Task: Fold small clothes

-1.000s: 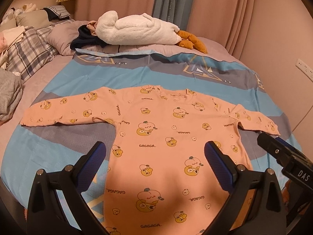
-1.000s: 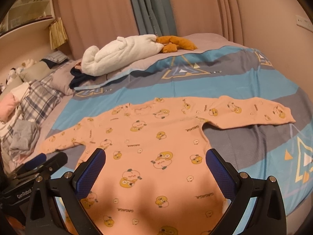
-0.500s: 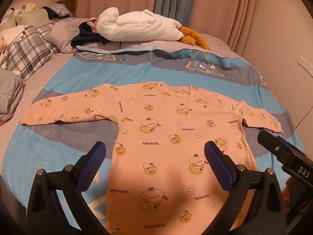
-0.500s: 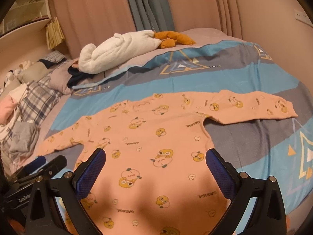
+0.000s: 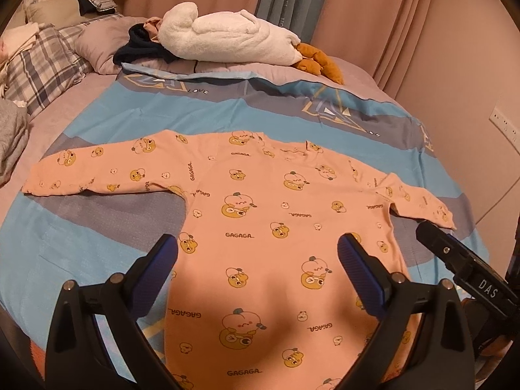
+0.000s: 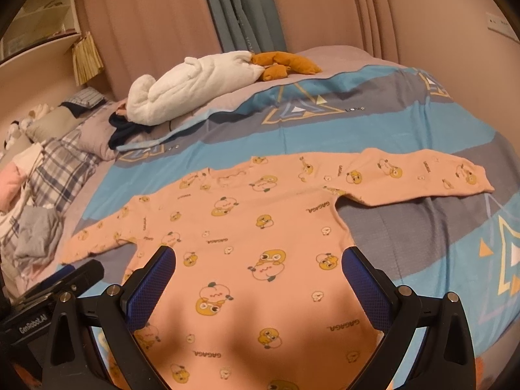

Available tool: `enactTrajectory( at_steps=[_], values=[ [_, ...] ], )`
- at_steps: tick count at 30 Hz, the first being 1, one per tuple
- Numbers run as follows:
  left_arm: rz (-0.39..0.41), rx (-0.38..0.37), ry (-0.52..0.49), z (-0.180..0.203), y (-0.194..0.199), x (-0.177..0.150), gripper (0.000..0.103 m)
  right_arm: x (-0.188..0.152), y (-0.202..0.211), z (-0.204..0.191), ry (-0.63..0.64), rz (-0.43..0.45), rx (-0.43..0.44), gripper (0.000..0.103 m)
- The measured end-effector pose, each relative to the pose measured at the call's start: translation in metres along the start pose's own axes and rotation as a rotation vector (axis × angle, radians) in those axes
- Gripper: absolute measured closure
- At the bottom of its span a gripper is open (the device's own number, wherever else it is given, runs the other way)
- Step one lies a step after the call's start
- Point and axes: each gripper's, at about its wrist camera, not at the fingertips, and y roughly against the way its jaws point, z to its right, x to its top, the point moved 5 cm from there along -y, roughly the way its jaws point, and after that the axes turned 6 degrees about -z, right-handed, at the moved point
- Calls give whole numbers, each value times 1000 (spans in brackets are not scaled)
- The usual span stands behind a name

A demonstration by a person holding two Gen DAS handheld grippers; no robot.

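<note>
A small peach long-sleeved top [image 5: 260, 221] printed with yellow cartoon figures lies flat on the bed, both sleeves spread out to the sides. My left gripper [image 5: 258, 256] hovers open above its lower body, nothing between the blue pads. In the right wrist view the same top [image 6: 260, 227] lies spread out, and my right gripper [image 6: 260, 269] stands open over its lower half, holding nothing. The right gripper's black body [image 5: 468, 269] shows at the right edge of the left wrist view; the left gripper's body [image 6: 52, 292] shows at the lower left of the right wrist view.
The top rests on a blue and grey bedcover [image 5: 97, 234]. At the far end lie a white plush blanket [image 5: 227, 39], an orange soft toy [image 5: 318, 61] and dark clothing [image 5: 139, 48]. Plaid pillows [image 5: 42, 68] and grey cloth [image 6: 39, 234] crowd the left. A pink wall [image 5: 455, 65] stands right.
Both grippers have drawn back and risen slightly, so the top sits a little farther off in both views. Both stay open; the top has not moved.
</note>
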Motion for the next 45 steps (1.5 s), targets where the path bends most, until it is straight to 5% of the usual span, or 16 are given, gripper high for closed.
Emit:
enactTrajectory(
  at_steps=[25,45],
  values=[
    [-18,-21,-17,3,8,39,6,37,8,-5,37,-7,-1,1],
    [-130,-19,11,-9,-40,59,6,74,-14,5,-21,-8,-4,12]
  ],
)
